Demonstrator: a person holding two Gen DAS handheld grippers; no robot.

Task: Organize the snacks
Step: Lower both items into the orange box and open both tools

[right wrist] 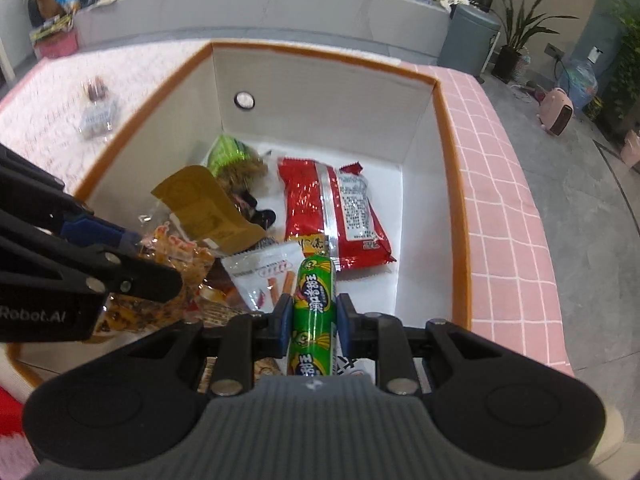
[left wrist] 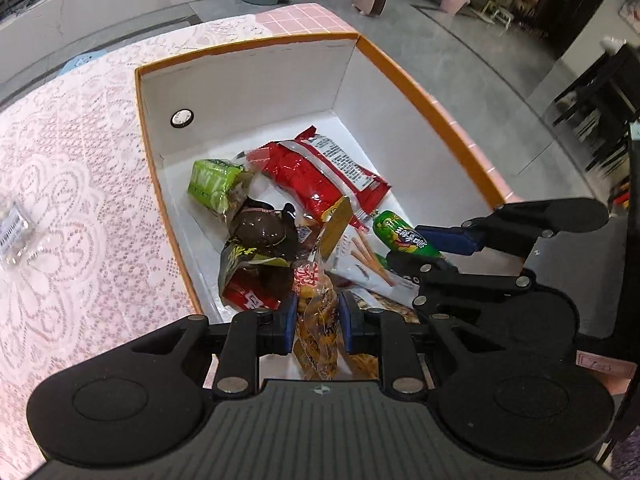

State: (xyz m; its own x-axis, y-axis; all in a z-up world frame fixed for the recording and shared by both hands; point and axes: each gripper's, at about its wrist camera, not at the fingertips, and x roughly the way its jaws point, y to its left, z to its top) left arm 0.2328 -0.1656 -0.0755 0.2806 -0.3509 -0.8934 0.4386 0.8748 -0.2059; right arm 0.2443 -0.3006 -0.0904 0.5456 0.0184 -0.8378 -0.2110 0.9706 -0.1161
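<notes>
An orange-rimmed white box (left wrist: 256, 46) (right wrist: 452, 184) sits on the lace-covered table and holds several snacks. My left gripper (left wrist: 318, 326) is shut on a clear bag of orange-brown snacks (left wrist: 318, 320) with a gold header card (left wrist: 336, 226), held over the box's near end; the bag also shows in the right wrist view (right wrist: 176, 256). My right gripper (right wrist: 314, 322) is shut on a green sausage stick (right wrist: 314, 300) over the box; the stick shows in the left wrist view (left wrist: 402, 236). A red packet (left wrist: 320, 178) (right wrist: 332, 212) and a green packet (left wrist: 212, 184) lie inside.
A small clear packet (left wrist: 14, 228) (right wrist: 96, 116) lies on the lace cloth left of the box. Pink tiled tabletop (right wrist: 516, 216) runs right of the box. A grey bin (right wrist: 468, 40), a pink heater (right wrist: 558, 114) and a grey counter (right wrist: 260, 4) stand beyond.
</notes>
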